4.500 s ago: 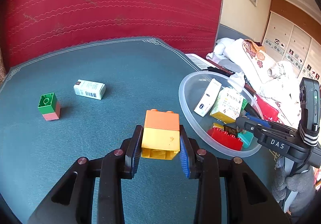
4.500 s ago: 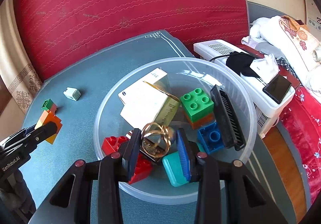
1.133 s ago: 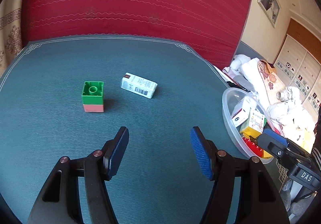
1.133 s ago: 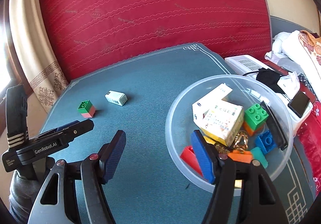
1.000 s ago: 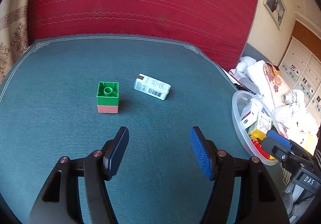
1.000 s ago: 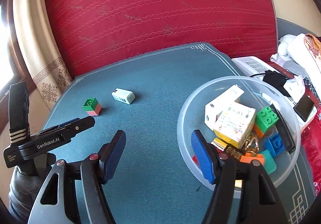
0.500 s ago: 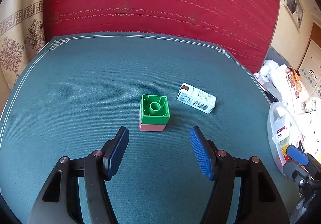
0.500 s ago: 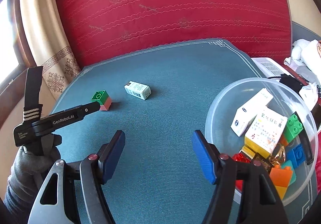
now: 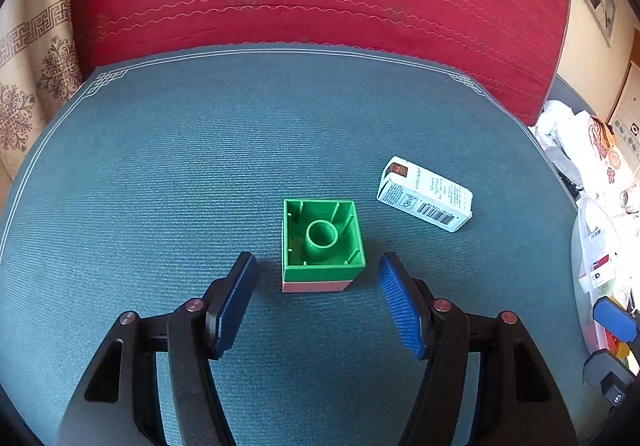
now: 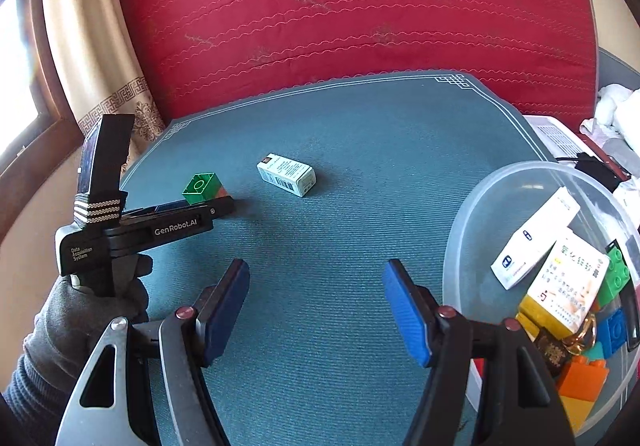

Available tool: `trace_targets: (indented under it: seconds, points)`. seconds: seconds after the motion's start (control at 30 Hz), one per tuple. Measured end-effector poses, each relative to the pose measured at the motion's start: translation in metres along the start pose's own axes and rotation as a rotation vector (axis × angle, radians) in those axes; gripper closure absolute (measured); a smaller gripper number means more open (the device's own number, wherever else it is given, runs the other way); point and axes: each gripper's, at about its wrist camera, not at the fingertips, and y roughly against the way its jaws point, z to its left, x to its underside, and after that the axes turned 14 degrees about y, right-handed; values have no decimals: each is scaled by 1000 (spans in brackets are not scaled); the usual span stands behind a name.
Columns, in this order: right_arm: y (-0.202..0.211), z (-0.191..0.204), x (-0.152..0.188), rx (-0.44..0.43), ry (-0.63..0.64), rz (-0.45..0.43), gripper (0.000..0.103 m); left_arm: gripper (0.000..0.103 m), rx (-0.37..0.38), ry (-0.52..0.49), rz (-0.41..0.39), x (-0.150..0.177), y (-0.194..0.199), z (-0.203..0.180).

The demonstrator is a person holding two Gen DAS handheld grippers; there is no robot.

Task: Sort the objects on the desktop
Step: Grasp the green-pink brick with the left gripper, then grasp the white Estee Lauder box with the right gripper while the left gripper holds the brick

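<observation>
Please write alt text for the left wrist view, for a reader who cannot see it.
The open left gripper hovers over a teal table mat, its blue-padded fingers flanking an upside-down green toy brick on a pink brick without touching it. A small white cardboard box with a barcode lies to the right.

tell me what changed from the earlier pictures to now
The left gripper let go of the orange-yellow block, now in the bowl, and moved to the green block, jaws open. The right gripper released the gold item and backed off. The white box stayed.
</observation>
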Motion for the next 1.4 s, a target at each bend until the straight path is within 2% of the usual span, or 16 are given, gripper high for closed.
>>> trace_targets:
  seconds: [0.2, 0.43, 0.67, 0.97, 1.4]
  points:
    - [-10, 0, -2, -5, 0, 21, 30, 37, 16, -17, -17, -3, -3, 3]
    - [-27, 7, -13, -7, 15, 38, 30, 67, 18, 17, -29, -6, 0, 16]
    - [-52, 1, -27, 15, 0, 47, 30, 67, 6, -17, -36, 0, 5, 13]
    - [-95, -4, -46, 34, -7, 99, 30, 67, 15, 29, -37, 0, 11, 27]
    - [-136, 6, -71, 33, 69, 110, 30, 67, 17, 35, -38, 0, 6, 21]
